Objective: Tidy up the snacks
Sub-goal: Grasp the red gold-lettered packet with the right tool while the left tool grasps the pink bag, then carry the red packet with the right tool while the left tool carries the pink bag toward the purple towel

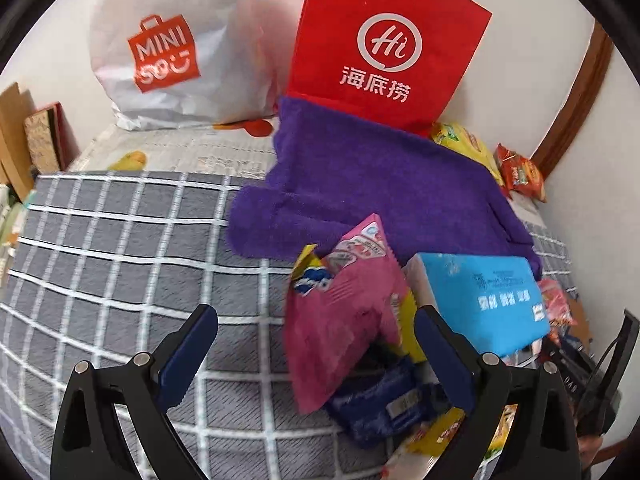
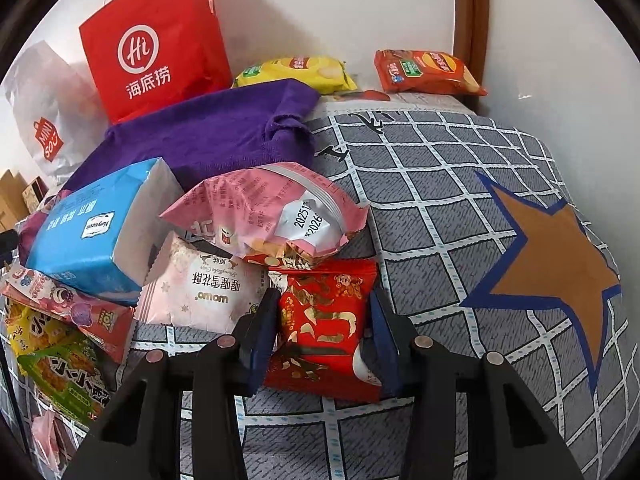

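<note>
My right gripper (image 2: 322,316) is shut on a red snack packet (image 2: 324,328) that lies on the grey checked bedsheet (image 2: 432,200), one pad against each side. Behind it is a heap of snacks: a crumpled pink packet (image 2: 272,208), a pale pink packet (image 2: 204,284) and a blue tissue pack (image 2: 92,236). My left gripper (image 1: 316,316) is open above the same heap. A pink packet (image 1: 340,312) and a dark blue packet (image 1: 380,400) sit between its fingers, untouched by the pads. The blue tissue pack (image 1: 480,300) lies just beyond the right finger.
A purple towel (image 1: 360,184) lies behind the heap, with a red paper bag (image 1: 384,48) and a white shopping bag (image 1: 172,48) against the wall. A yellow chip bag (image 2: 296,72) and an orange one (image 2: 428,72) rest by the wall. More packets (image 2: 60,372) crowd the left edge.
</note>
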